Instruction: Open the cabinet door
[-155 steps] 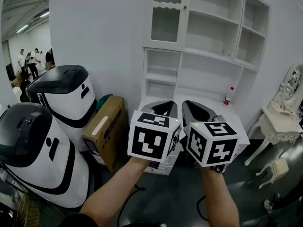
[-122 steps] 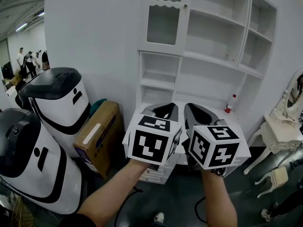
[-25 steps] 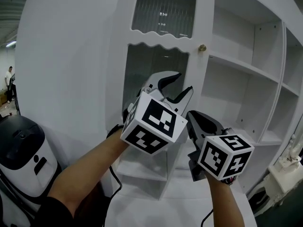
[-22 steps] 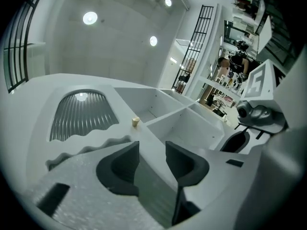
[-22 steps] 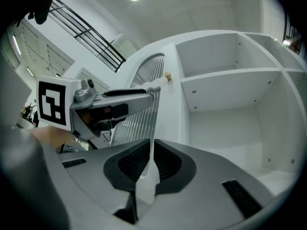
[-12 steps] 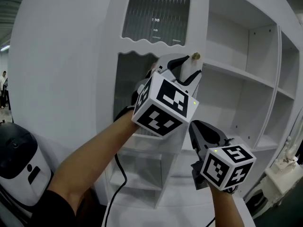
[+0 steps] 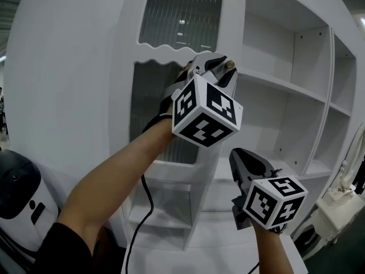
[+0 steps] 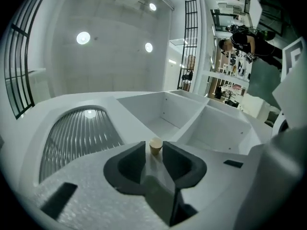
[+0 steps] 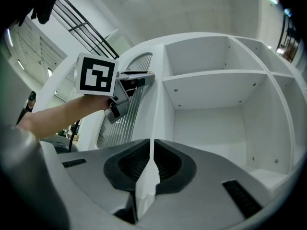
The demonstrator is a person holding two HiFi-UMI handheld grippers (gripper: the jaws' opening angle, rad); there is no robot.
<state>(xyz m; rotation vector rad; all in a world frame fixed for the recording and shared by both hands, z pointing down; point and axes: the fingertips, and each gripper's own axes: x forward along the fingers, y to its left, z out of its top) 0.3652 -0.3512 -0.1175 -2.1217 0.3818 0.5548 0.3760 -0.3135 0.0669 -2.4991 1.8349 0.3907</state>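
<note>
— What is gripped by the left gripper (image 7: 221,69)?
— The small brass knob (image 8: 155,146) is pinched between its jaws, at upper centre of the head view, so that the cabinet door (image 7: 177,16) can be pulled. The door is judged not yet opened.
— And the right gripper (image 7: 246,157)?
— It is held at lower right, jaws pressed together on nothing, presumably clear of the door's swing.

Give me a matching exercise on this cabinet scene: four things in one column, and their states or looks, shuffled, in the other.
1. left gripper
2. right gripper
3. knob
4. glass pane

A. ribbed, grey
B. jaws together, empty
C. brass-coloured, on the door
D. jaws closed on the knob

Pairs: 1-D, 2-B, 3-C, 4-A
</note>
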